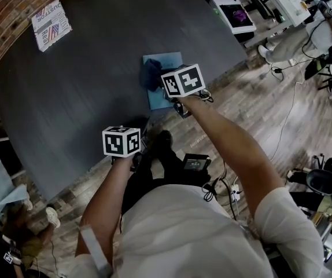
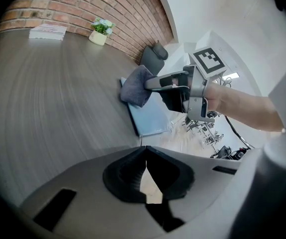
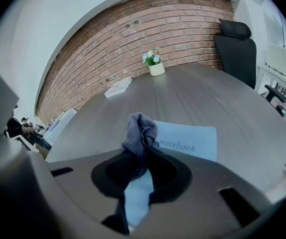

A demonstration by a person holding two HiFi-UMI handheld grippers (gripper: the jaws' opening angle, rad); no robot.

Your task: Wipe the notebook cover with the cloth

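A light blue notebook [image 1: 161,80] [image 2: 150,114] [image 3: 193,139] lies near the front edge of the dark round table [image 1: 85,86]. My right gripper [image 1: 169,91] [image 3: 142,151] is shut on a bunched dark grey-blue cloth [image 1: 151,74] [image 2: 135,86] [image 3: 140,133], and the cloth rests on the notebook's left part. My left gripper [image 1: 132,155] [image 2: 144,153] hangs shut with nothing in it, off the table's front edge, apart from the notebook.
A printed booklet [image 1: 50,23] [image 2: 48,31] [image 3: 118,87] lies at the table's far left. A small potted plant [image 2: 101,31] [image 3: 155,63] stands by the brick wall. A black office chair [image 3: 235,49] stands at the right. Desks, cables and a seated person [image 1: 305,36] fill the wooden floor to the right.
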